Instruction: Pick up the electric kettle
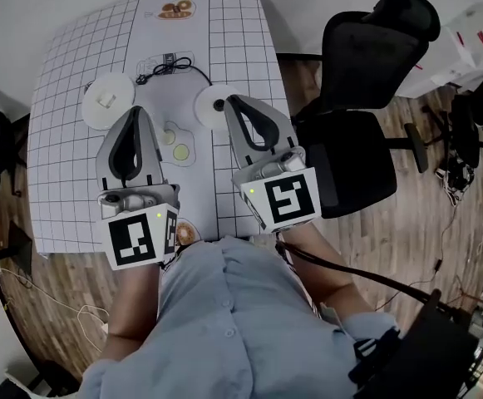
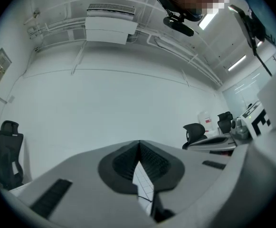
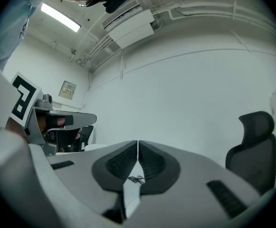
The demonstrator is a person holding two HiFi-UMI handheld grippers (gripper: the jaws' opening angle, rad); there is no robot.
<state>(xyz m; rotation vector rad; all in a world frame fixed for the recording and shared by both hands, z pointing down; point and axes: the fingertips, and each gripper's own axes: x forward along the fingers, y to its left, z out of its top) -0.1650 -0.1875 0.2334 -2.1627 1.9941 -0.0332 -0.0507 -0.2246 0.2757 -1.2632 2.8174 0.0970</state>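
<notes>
Seen from above in the head view, a white round kettle [image 1: 108, 100] stands on the grid-patterned table [image 1: 66, 165] at the back left. A white round base [image 1: 214, 106] with a dark centre lies to its right, and a black cord [image 1: 171, 63] runs off behind it. My left gripper [image 1: 138, 109] and right gripper [image 1: 229, 100] are held up side by side near my chest, above the table's near half. Both are shut with nothing in them. In the left gripper view [image 2: 138, 143] and the right gripper view [image 3: 138, 143] the jaws meet, pointing at a white wall.
A black office chair [image 1: 359, 131] stands close against the table's right edge. Printed pictures of eggs [image 1: 179, 144] and doughnuts [image 1: 176, 9] mark the mat. Cables lie on the wooden floor [image 1: 441, 214] at the right, and dark equipment sits at the lower right.
</notes>
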